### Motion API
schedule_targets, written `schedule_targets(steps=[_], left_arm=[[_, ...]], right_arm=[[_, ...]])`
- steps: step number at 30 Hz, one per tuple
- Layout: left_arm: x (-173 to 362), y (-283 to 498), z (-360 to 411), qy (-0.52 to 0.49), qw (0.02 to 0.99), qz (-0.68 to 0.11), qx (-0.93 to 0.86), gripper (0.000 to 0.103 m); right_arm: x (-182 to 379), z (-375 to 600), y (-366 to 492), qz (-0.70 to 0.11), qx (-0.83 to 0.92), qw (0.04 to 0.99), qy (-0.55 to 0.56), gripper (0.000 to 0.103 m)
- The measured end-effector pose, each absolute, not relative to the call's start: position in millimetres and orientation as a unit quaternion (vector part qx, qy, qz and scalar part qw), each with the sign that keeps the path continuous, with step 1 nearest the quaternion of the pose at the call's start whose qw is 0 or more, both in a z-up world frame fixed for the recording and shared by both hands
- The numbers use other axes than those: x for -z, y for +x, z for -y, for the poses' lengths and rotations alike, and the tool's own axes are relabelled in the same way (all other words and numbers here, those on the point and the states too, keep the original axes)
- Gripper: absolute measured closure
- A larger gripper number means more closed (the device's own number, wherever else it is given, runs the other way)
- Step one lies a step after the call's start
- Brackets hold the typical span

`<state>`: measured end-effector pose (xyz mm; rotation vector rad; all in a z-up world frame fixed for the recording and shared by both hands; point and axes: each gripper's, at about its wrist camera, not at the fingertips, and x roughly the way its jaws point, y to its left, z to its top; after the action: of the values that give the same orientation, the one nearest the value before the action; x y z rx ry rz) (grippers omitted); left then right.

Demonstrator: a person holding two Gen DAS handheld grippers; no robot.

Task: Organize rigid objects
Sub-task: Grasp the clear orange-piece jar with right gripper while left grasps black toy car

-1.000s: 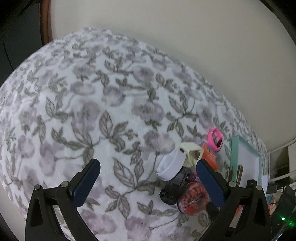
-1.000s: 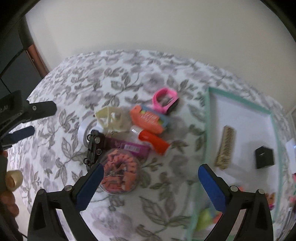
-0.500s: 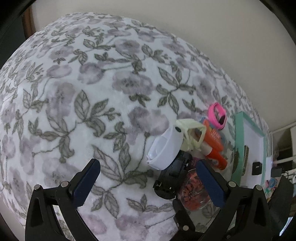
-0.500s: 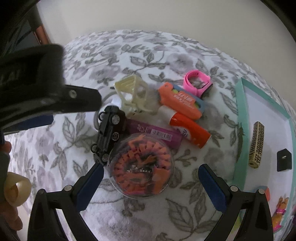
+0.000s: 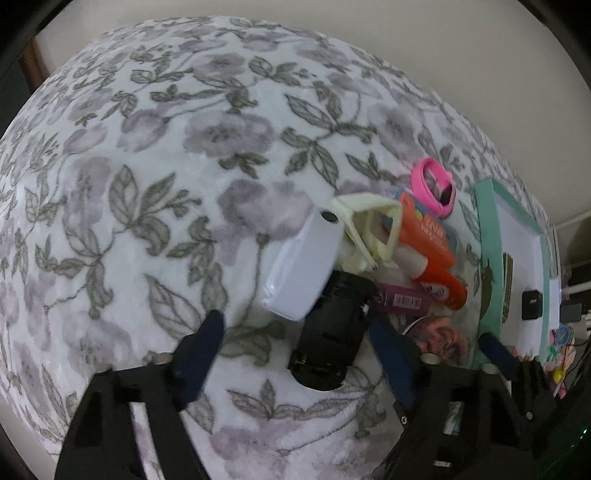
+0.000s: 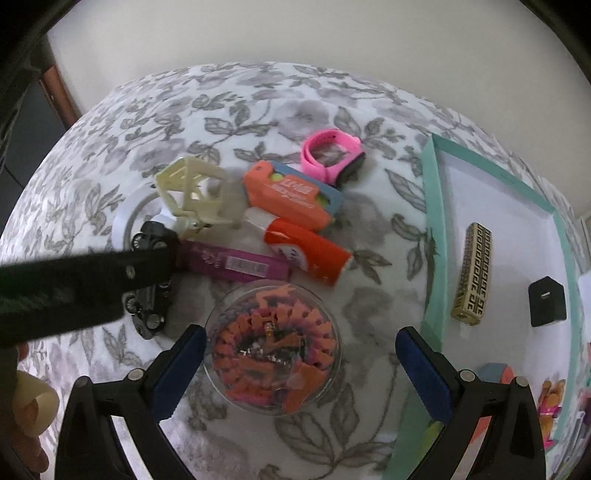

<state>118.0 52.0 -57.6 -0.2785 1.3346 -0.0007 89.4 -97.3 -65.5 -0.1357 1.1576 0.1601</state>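
Closing left tool [image 5: 295, 339] straddles black toy car [image 5: 332, 332].

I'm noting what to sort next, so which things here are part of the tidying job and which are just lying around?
Part of the job:
toy car, between the closing left gripper
jar of orange pieces, between the open right gripper
pink watch
glue stick
orange box
purple tube
tray

Lying about:
floral cloth
wall
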Motion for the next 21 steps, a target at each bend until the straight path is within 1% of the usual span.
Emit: schedule_targets(steps=[3,4,5,9,15,17,18,19,20,21], left_arm=[[62.7,118.5,-48.4,-0.125,0.772,-0.623,0.004,0.032],[64.1,118.7,-47.1,-0.123,0.771,-0.625,0.006,0.036],[65.3,118.9,-45.8,-0.121,0.769,-0.627,0.007,0.038],[67.0,118.7,-41.8,-0.104,0.772,-0.627,0.003,0.039],[70.0,119.3,-23.5,-0.063,0.777,-0.626,-0.010,0.041],[70.1,119.2,-16.5,-0.046,0.778,-0.627,-0.015,0.049],[70.0,118.9,-13.1,-0.042,0.778,-0.627,-0.012,0.051],[70.8,118.4,-7.8,-0.041,0.778,-0.627,-0.009,0.056],[70.2,117.6,-6.4,-0.042,0.778,-0.627,-0.007,0.061],[69.7,117.1,-4.2,-0.042,0.777,-0.628,-0.002,0.064]], right_arm=[[67.1,96.8,90.5,-0.550,-0.075,0.830,-0.059,0.001],[68.2,95.7,90.6,-0.552,-0.076,0.828,-0.061,0.002],[70.0,94.3,91.4,-0.553,-0.077,0.827,-0.062,0.005],[76.5,89.1,89.7,-0.561,-0.083,0.820,-0.074,0.010],[82.9,88.8,87.2,-0.564,-0.080,0.819,-0.073,0.011],[83.1,88.3,87.1,-0.563,-0.079,0.820,-0.072,0.011],[83.0,88.2,88.1,-0.563,-0.080,0.820,-0.071,0.013],[82.4,88.0,88.3,-0.563,-0.082,0.820,-0.071,0.015],[81.4,88.0,86.7,-0.561,-0.083,0.820,-0.071,0.020],[80.7,88.7,88.0,-0.560,-0.084,0.821,-0.073,0.027]])
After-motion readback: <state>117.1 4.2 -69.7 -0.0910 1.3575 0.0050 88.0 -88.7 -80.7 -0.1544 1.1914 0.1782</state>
